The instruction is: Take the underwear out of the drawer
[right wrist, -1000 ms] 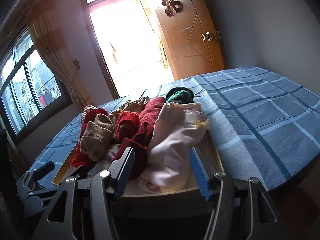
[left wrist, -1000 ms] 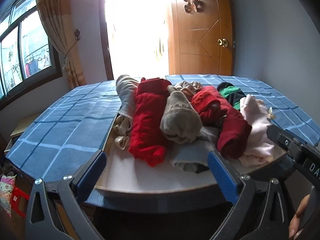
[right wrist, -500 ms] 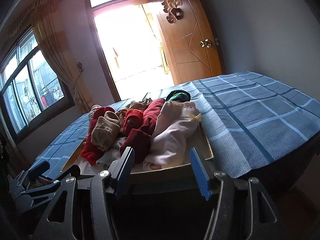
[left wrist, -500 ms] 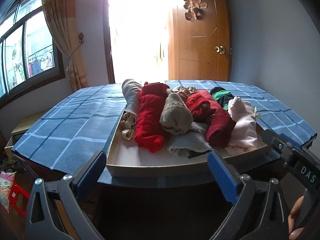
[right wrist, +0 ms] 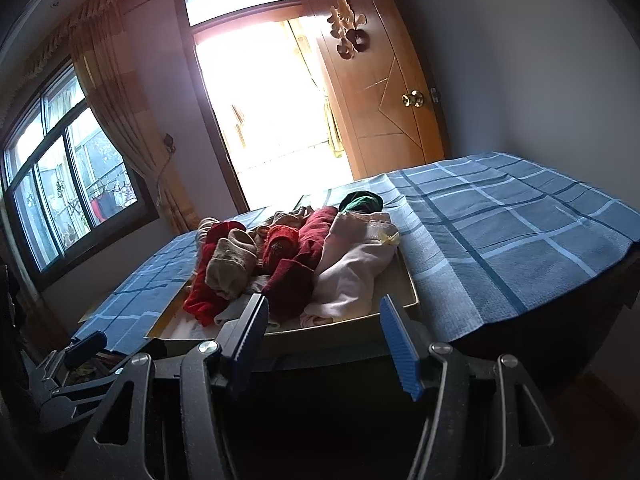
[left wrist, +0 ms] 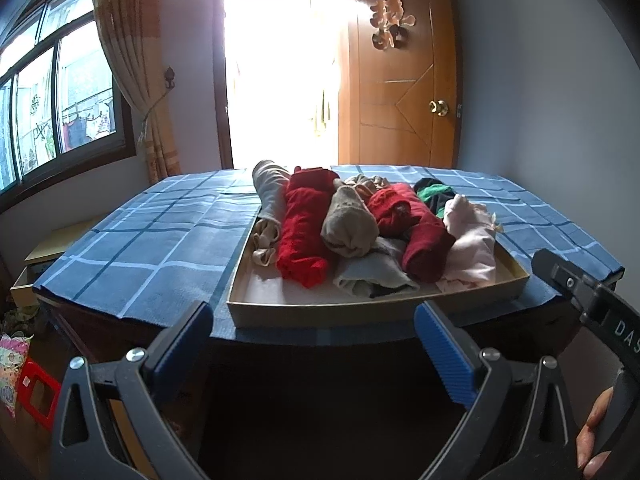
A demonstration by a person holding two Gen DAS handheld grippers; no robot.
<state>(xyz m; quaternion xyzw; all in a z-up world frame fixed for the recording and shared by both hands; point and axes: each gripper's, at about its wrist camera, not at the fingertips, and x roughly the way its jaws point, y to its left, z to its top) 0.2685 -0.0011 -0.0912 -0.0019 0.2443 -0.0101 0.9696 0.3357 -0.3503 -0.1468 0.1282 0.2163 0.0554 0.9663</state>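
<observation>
a: where are we in the job?

b: right at the approach, i'd say — nothing taken out yet. the drawer [left wrist: 360, 312] sits on the blue checked cloth [left wrist: 152, 240] over the worktop, and the rolled underwear [left wrist: 352, 224] is all heaped inside it.

a: and the tools?

b: the left tool [left wrist: 312, 344] is spread wide with nothing between its blue pads, hanging short of the drawer's near wall. the right tool [right wrist: 320, 340] is the same, wide apart and empty, lined up below the pale pink roll [right wrist: 352, 272].

a: so what's next?

b: probably a push forward and over the near rim, then closing on a single roll. the pink one at the right end looks easiest; the dark red roll [right wrist: 296, 276] touches it, so a sloppy pinch could drag both.

a: anything different from a second ago?

b: both tools have pulled back — the drawer looks farther off now, its whole front edge showing.
</observation>
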